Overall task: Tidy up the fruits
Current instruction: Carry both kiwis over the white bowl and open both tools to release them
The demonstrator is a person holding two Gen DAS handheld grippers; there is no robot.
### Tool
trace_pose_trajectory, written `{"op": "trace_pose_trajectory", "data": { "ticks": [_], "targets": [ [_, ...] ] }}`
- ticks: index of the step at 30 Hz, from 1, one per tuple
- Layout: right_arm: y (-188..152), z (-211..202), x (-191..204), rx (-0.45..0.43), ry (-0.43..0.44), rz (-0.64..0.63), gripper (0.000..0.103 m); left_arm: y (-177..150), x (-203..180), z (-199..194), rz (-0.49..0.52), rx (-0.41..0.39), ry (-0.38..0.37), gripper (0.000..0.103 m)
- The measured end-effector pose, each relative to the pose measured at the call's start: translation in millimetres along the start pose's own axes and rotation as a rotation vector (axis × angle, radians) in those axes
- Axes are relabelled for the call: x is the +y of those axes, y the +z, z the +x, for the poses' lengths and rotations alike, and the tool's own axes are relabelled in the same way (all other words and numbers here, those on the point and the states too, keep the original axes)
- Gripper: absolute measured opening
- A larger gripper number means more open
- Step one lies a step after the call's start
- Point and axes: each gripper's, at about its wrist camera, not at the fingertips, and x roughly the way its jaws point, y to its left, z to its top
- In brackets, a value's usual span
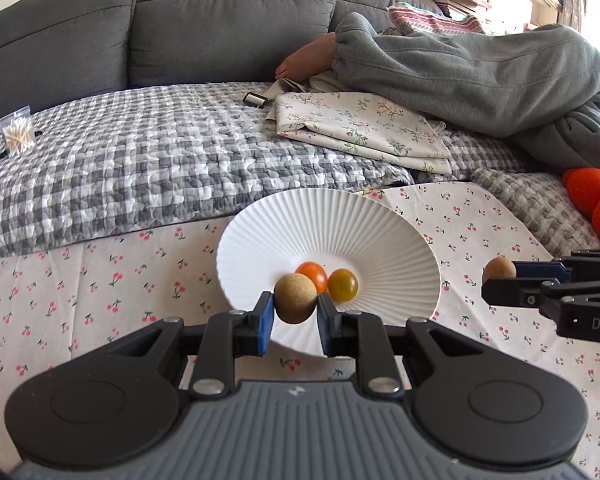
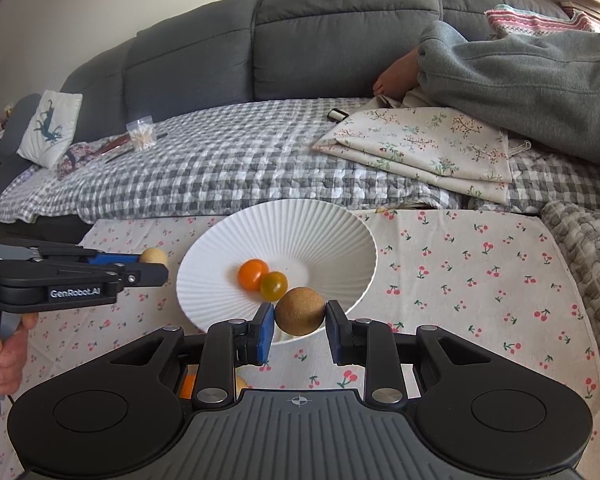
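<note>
A white ribbed bowl (image 1: 380,232) (image 2: 320,232) sits on a cherry-print cloth (image 1: 99,280) (image 2: 460,280). An orange tomato (image 1: 312,274) (image 2: 252,274) and a yellow-green tomato (image 1: 343,285) (image 2: 273,286) lie in it. My left gripper (image 1: 294,312) is shut on a brown round fruit (image 1: 295,298) at the bowl's near rim; it also shows in the right wrist view (image 2: 153,258). My right gripper (image 2: 300,326) is shut on another brown round fruit (image 2: 300,311), also seen in the left wrist view (image 1: 499,269).
A grey sofa (image 1: 219,20) with a checked quilt (image 1: 139,168) lies behind. A folded floral cloth (image 1: 360,128), a person's leg in grey (image 1: 480,68), a cotton-swab bag (image 1: 16,134) and orange foam balls (image 1: 596,200) are there. More fruit shows under my right gripper (image 2: 187,386).
</note>
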Motion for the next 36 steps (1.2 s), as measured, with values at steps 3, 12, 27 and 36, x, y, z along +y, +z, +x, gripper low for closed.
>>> {"op": "trace_pose_trajectory", "data": {
  "ticks": [3,12,27,36],
  "targets": [
    [1,5,0,0.001,-0.001,-0.001,0.027,1,-3,7,0.02,0.001,0.001,0.021],
    [8,27,-1,0.003,-0.008,0.004,0.027,2,-2,28,0.045,0.011,0.001,0.021],
    [11,74,4,0.053,-0.018,-0.039,0.027,-5,-19,63,0.122,0.071,-0.055,0.021],
    [3,93,10,0.086,-0.032,-0.063,0.027,-9,-13,78,0.101,0.086,-0.042,0.021]
  ]
}}
